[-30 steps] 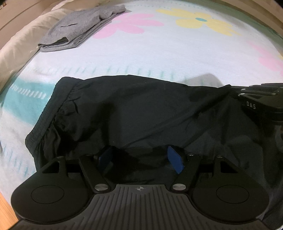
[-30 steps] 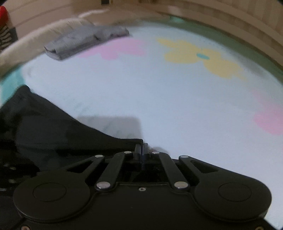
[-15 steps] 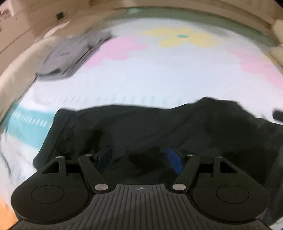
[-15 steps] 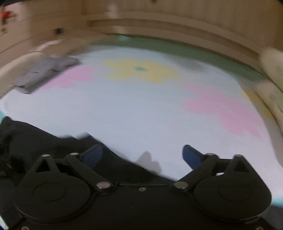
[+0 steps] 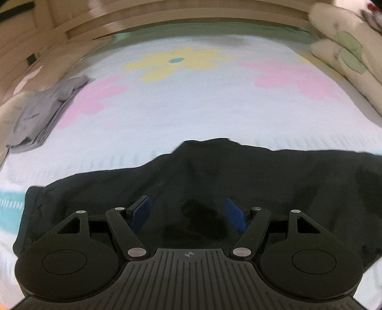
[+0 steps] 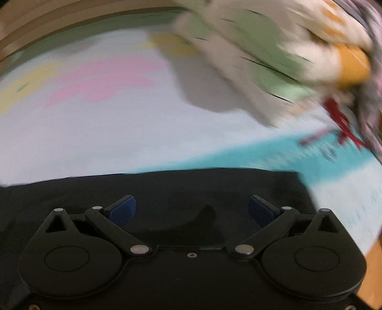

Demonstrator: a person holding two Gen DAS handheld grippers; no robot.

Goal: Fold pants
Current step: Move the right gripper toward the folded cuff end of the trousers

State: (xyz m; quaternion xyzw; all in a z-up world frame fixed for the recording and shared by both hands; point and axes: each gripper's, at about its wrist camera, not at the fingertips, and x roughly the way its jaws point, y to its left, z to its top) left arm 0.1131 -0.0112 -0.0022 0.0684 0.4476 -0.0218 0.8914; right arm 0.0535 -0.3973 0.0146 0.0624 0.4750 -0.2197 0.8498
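Observation:
The black pants (image 5: 214,171) lie spread across the near part of a flower-print bed sheet (image 5: 191,114), with a raised bump at their far edge. My left gripper (image 5: 188,212) is open just above the pants, its blue pads (image 5: 140,211) apart and empty. In the right wrist view the pants (image 6: 167,188) lie flat with a straight far edge. My right gripper (image 6: 192,208) is open above them, its blue pads (image 6: 123,207) wide apart and empty.
A folded grey garment (image 5: 45,114) lies at the far left of the bed. Pillows (image 5: 346,52) sit at the far right; in the blurred right wrist view they (image 6: 274,52) are close by. A wooden headboard (image 5: 143,21) runs along the back.
The right gripper let go of the pants, opened and swung right toward the pillows. The left gripper stayed open and turned right. The pants settled flatter on the bed.

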